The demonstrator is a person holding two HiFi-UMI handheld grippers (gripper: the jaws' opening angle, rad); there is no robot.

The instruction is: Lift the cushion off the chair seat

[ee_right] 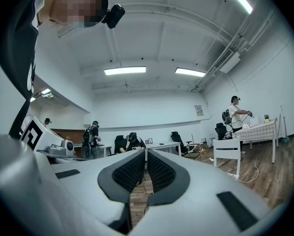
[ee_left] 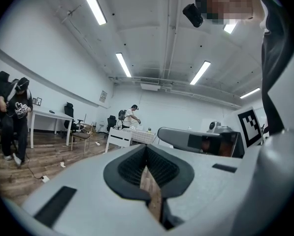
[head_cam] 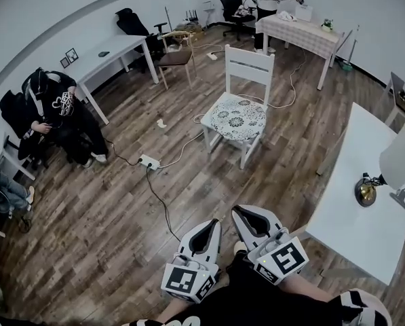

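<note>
A white wooden chair [head_cam: 247, 66] stands in the middle of the room on the plank floor. On its seat lies a round-patterned white cushion [head_cam: 237, 119], flat and untouched. Both grippers hover low at the bottom of the head view, well short of the chair and pointing toward it. My left gripper [head_cam: 216, 223] is shut with nothing between its pads. Beside it, my right gripper [head_cam: 235, 210] is also shut and empty. In the left gripper view the chair [ee_left: 118, 137] shows small and far beyond the closed jaws. The right gripper view has the chair [ee_right: 228, 149] off to the right.
A white table [head_cam: 355, 202] with a lamp [head_cam: 392, 168] stands close at the right. A power strip [head_cam: 148, 161] and cables lie on the floor left of the chair. A seated person [head_cam: 56, 114] is at the left, with a desk [head_cam: 114, 49], wooden chair [head_cam: 177, 56] and cloth-covered table [head_cam: 300, 32] behind.
</note>
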